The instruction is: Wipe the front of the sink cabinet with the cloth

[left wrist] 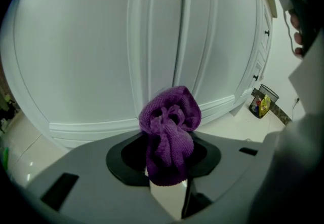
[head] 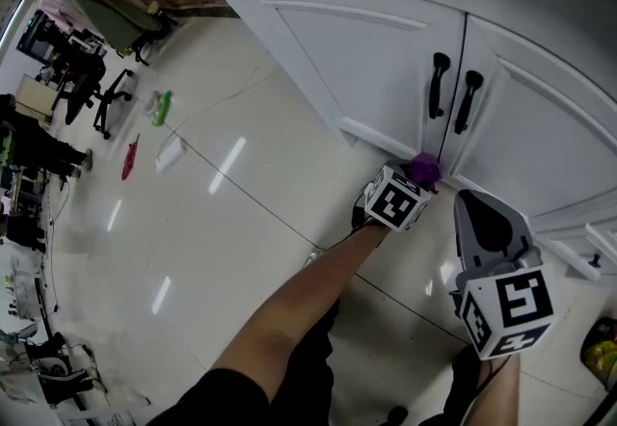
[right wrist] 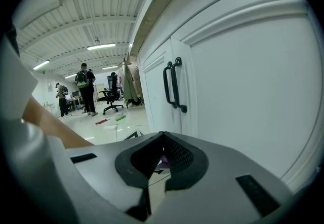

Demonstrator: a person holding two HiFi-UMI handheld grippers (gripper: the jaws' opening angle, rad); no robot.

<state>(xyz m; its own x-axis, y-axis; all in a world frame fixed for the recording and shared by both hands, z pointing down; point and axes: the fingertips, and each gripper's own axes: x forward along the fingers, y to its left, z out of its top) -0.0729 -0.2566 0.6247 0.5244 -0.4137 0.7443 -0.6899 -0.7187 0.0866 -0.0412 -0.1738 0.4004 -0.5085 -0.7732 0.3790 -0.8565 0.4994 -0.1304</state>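
Floor tiles (head: 222,222) gleam pale on my left, with office chairs (head: 106,96) far off. My left gripper (left wrist: 167,167) pinches the bunched purple cloth (left wrist: 169,121), low and close to the white sink cabinet (head: 366,58) under its black handles (head: 453,92). My right gripper (right wrist: 161,154) hangs beside it, jaws pressed together on nothing.

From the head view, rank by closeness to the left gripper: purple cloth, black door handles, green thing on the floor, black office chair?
1. Purple fuzzy cloth: in the left gripper itself.
2. Black door handles: above, on the cabinet.
3. Green floor item: far left.
4. Black office chair: beyond that.
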